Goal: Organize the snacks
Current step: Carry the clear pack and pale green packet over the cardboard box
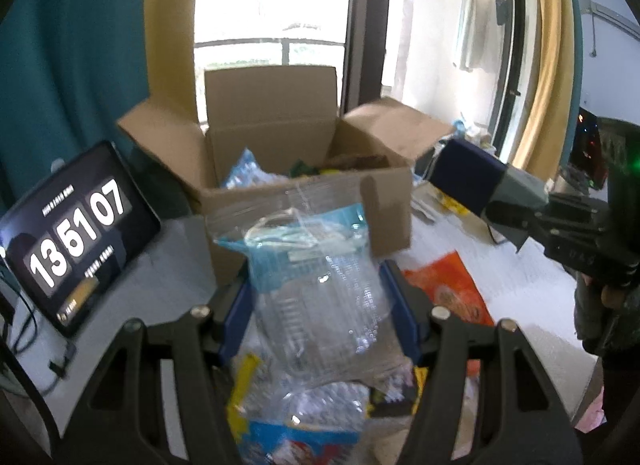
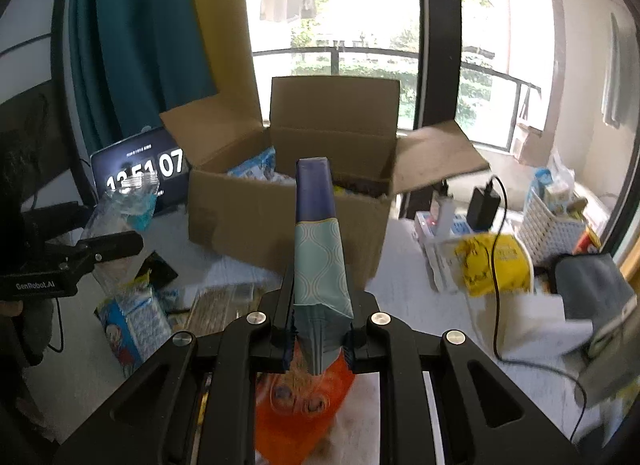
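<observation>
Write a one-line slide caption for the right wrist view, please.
Right gripper holds a blue pouch before the open cardboard box.

The tablet [image 1: 76, 235] screen shows large white digits 13 51 07; the left gripper [image 2: 120, 243] bears the white marking GenRobot.AI on its side

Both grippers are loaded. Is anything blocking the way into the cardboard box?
Nothing visible does. The cardboard box stands open ahead of the clear packet and the blue pouch; its flaps are folded outward. Snacks already lie inside.
</observation>
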`<state>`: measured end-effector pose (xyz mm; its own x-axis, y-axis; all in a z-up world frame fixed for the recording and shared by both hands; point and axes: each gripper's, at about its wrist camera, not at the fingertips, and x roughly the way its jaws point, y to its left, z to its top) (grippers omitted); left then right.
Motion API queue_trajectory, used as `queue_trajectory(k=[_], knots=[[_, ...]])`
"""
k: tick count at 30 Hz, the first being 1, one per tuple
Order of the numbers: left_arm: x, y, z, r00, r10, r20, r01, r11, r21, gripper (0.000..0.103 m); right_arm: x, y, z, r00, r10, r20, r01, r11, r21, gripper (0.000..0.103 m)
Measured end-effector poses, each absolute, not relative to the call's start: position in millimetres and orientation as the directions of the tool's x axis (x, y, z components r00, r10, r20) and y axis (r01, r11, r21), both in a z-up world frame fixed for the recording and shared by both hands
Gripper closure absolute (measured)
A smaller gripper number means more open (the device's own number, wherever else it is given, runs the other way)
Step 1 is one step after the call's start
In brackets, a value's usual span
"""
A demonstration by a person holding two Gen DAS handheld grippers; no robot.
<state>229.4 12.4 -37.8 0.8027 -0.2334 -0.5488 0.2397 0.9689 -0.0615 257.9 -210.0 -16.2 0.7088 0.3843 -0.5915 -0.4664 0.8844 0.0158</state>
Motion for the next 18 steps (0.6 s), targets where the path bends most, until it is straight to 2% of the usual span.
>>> queue_trajectory(k=[8,18], knots=[[256,29,-16,0.845,-0.179,-0.504,0.204,0.979,-0.006,0.040,293,-194,5,0.741,0.393,-0.544,-0.480,0.877,-0.020,0.083],[292,46,21,0.897,-0.119,-0.425,0.137,0.990,0.012,0.040,337,-185,17,0.753,0.412,-0.513,-0.478,0.879,0.005,0.083]])
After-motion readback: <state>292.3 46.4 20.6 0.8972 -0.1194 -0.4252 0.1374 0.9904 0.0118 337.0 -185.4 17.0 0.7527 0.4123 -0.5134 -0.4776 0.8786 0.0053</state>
